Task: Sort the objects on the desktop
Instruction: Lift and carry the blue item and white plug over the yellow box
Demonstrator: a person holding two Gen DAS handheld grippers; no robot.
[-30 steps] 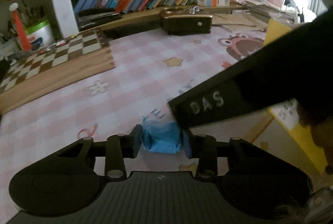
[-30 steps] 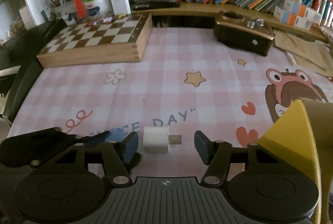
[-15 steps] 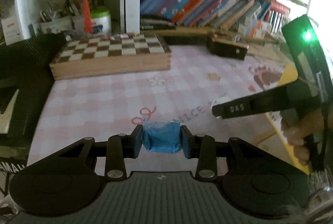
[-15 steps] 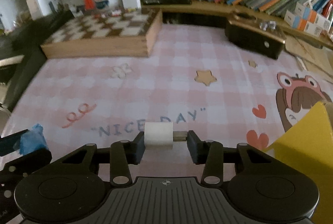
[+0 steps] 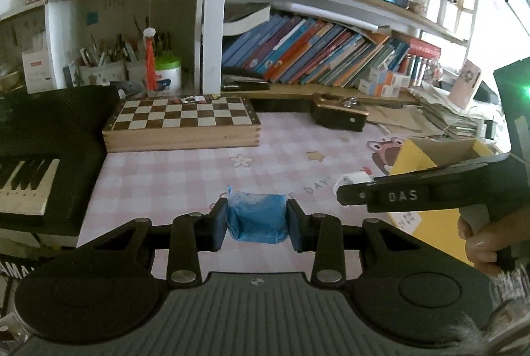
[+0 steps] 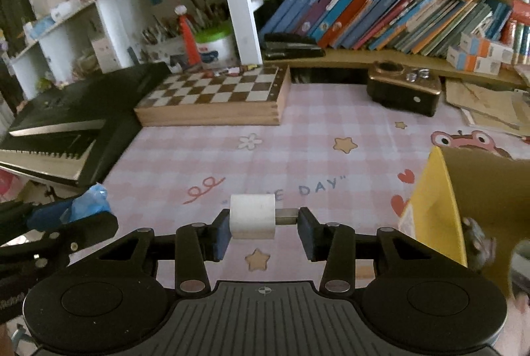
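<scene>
**Both grippers loaded, yellow box on the right is the likely drop**

Cluttered desk under bookshelves, covered by a pink checked mat (image 6: 205, 157). Along the back edge a wooden chessboard box (image 6: 215, 101) and a dark brown box (image 6: 404, 91) are seen; a black keyboard (image 5: 36, 157) is parked at the left. At the right an open yellow box (image 6: 434, 210) is standing, judged to be the sorting bin.

A crumpled blue packet (image 5: 256, 217) is pinched by the left gripper (image 5: 256, 220), clear of the mat. A white USB charger plug (image 6: 252, 216) is clamped endwise by the right gripper (image 6: 261, 225), one pad on the white body, the other on the metal tip; its jaws have just been closing onto it.

For a clean drop, the right gripper is best carried over the yellow box's open mouth before any release, since the tip contact looks narrow and a tilt could let the plug slip. The left load should be held back until the right is clear, so a clash over the box is avoided.
</scene>
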